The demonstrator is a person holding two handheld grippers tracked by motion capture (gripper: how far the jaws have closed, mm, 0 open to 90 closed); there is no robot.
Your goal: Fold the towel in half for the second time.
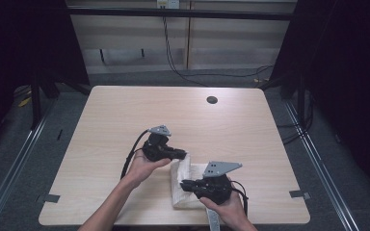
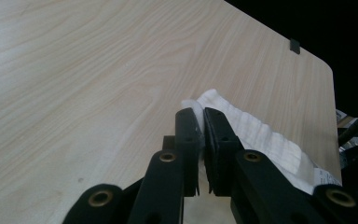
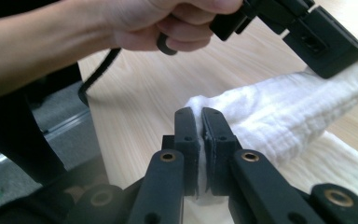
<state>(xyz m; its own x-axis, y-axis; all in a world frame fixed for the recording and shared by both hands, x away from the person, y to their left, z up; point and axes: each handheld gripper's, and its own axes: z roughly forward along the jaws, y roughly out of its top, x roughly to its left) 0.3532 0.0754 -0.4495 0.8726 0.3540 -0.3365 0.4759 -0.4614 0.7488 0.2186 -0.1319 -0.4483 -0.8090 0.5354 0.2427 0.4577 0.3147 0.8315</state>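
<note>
A folded white cloth (image 1: pixel 185 185) lies on the wooden table (image 1: pixel 125 110) near its front edge, between my two hands. My left gripper (image 1: pixel 184 155) is shut on the cloth's far corner (image 2: pixel 212 100), with the fabric pinched between its black jaws. My right gripper (image 1: pixel 183 185) is shut on the cloth's near edge (image 3: pixel 205 103). In the right gripper view the cloth (image 3: pixel 284 109) stretches as a thick rumpled fold up to the left gripper (image 3: pixel 340 60) and the hand that holds it. A small printed label (image 2: pixel 324 176) shows on the cloth in the left gripper view.
A round cable hole (image 1: pixel 212 100) sits at the table's far right. Tape marks (image 1: pixel 299 194) stick out at the front corners. Dark floor, metal rails and cables surround the table.
</note>
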